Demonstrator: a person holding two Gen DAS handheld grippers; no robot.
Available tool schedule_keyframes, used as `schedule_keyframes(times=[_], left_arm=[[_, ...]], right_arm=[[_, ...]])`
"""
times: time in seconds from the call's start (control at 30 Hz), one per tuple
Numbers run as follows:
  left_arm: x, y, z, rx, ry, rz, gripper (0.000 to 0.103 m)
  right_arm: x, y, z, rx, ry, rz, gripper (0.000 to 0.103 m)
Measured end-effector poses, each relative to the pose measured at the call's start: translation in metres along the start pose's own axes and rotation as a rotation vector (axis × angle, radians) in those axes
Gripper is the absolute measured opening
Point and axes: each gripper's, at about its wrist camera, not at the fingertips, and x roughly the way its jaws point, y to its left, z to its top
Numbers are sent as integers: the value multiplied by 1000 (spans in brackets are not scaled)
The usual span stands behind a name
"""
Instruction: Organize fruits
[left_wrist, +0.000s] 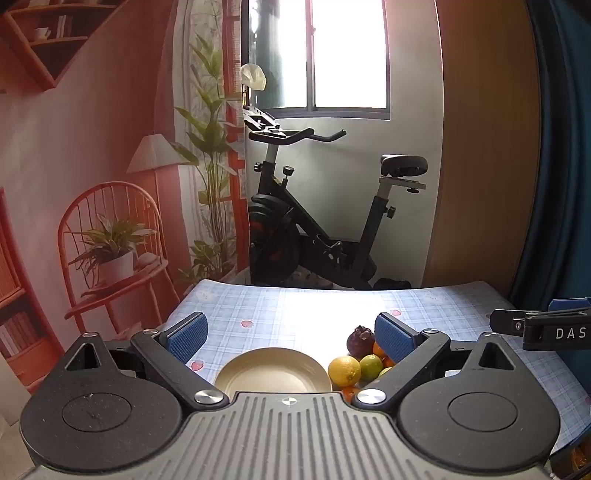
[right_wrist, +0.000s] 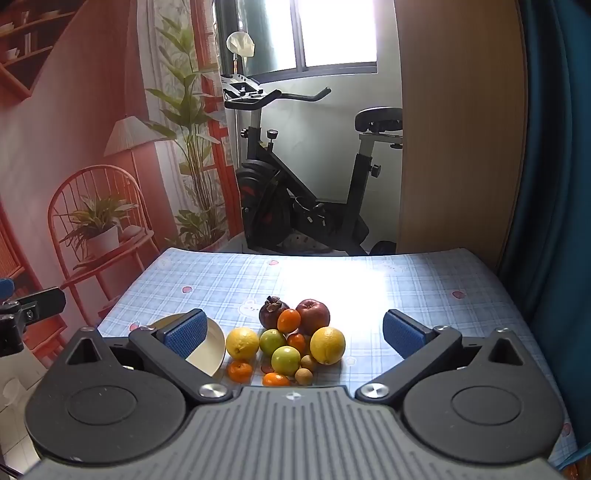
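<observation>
A heap of fruit lies on the checked tablecloth. In the right wrist view I see two lemons, a red apple, a dark mangosteen, green limes and small oranges. A cream plate sits empty just left of the heap. My right gripper is open, hanging above the fruit with nothing between its blue pads. My left gripper is open over the plate, with the fruit by its right finger.
The table ends at a far edge, beyond which stands a black exercise bike. A wooden panel and a blue curtain close the right side. A printed wall backdrop covers the left. The right gripper's finger shows at the left wrist view's right edge.
</observation>
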Motion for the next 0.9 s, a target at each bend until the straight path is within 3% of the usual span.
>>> schedule_keyframes(times=[0.9], left_arm=[[-4, -3, 3, 1, 10, 16, 98]], right_arm=[[-2, -1, 1, 3, -20, -17, 103]])
